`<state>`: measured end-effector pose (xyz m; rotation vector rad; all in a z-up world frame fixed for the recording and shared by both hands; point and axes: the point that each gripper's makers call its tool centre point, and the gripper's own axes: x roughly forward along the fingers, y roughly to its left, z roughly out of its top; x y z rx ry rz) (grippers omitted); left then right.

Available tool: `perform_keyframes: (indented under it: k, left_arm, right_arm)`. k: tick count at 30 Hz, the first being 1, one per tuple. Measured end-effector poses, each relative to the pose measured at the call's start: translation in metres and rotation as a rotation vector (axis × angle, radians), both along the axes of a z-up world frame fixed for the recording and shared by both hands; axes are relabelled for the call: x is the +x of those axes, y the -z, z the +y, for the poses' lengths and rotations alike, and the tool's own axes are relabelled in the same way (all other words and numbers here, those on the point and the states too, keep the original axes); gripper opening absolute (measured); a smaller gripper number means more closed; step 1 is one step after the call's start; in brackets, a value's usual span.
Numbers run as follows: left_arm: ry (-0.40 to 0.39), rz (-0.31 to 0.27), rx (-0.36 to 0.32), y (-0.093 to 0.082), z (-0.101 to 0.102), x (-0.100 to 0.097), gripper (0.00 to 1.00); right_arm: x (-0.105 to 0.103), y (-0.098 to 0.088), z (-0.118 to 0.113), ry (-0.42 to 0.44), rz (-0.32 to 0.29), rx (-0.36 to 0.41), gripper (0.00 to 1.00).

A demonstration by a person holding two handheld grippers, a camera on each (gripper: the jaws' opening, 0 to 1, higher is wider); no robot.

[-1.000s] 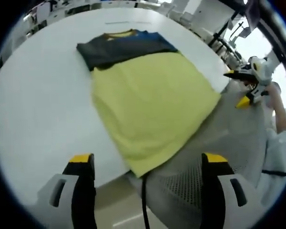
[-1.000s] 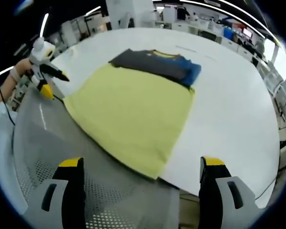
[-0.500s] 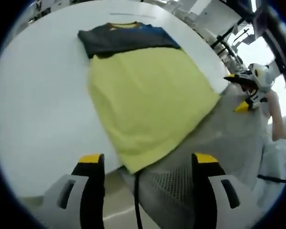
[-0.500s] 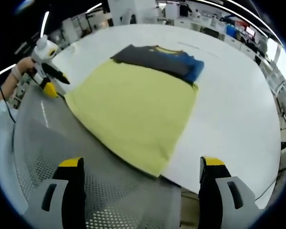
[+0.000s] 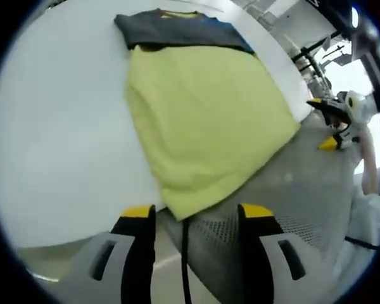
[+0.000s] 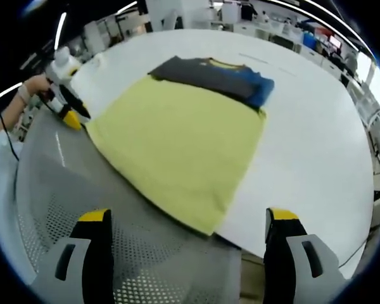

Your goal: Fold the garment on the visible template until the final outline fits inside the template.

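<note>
A yellow-green cloth sheet (image 5: 202, 114) (image 6: 177, 139) lies flat on the white table (image 5: 50, 126) (image 6: 316, 145), and its near corner hangs over the table's edge. A folded dark grey and blue shirt (image 5: 177, 28) (image 6: 215, 75) rests at the sheet's far end. My left gripper (image 5: 197, 215) is open just short of the overhanging corner, with nothing between its jaws. It also appears at the left of the right gripper view (image 6: 73, 114), beside the sheet's left corner, held by a hand (image 6: 28, 88). My right gripper (image 6: 189, 218) stands wide open and back from the sheet; it shows at the right of the left gripper view (image 5: 323, 123).
A grey mesh chair back (image 5: 285, 190) (image 6: 57, 190) stands against the table's near edge, under the sheet's overhang. A dark cable (image 5: 185, 253) hangs down between the left jaws. Desks and office equipment (image 6: 291, 38) stand far behind the table.
My left gripper's jaws have drawn closer together and its view has moved in toward the sheet's near corner. In the right gripper view the left gripper has dropped toward the sheet's left corner.
</note>
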<state>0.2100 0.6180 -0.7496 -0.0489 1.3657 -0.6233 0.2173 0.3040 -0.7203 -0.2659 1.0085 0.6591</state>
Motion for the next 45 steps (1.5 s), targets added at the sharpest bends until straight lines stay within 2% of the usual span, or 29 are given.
perform_keyframes:
  k: [6,11,19,34,36,38,42,45]
  left_arm:
    - [-0.04,0.046,0.01,0.008,0.004,-0.004,0.42]
    - [-0.038,0.026,0.027,0.011,0.006,0.0,0.32]
    - [-0.069,0.027,0.018,0.012,0.009,0.005,0.25]
    - [-0.024,0.034,0.052,0.017,0.01,0.005,0.1]
    - [-0.014,0.032,0.058,0.018,0.01,0.005,0.07]
    - [-0.014,0.029,0.061,0.018,0.011,0.006,0.06]
    - [-0.012,0.031,0.055,0.018,0.01,0.005,0.04]
    - [-0.01,0.03,0.054,0.018,0.01,0.005,0.04]
  right_arm:
    - [0.0,0.0,0.0,0.003,0.003,0.004,1.0]
    - [0.0,0.001,0.0,0.003,0.008,0.005,1.0]
    - [0.0,0.002,-0.001,0.003,0.014,-0.004,1.0]
    - [0.001,0.004,-0.004,0.005,0.025,-0.029,0.99]
    - [0.0,0.005,-0.005,0.005,0.041,-0.023,0.88]
    - [-0.005,0.007,-0.005,0.023,0.097,-0.006,0.75]
    - [-0.002,0.007,-0.008,0.03,0.089,-0.008,0.75]
    - [-0.004,0.01,-0.013,0.047,0.128,-0.015,0.67]
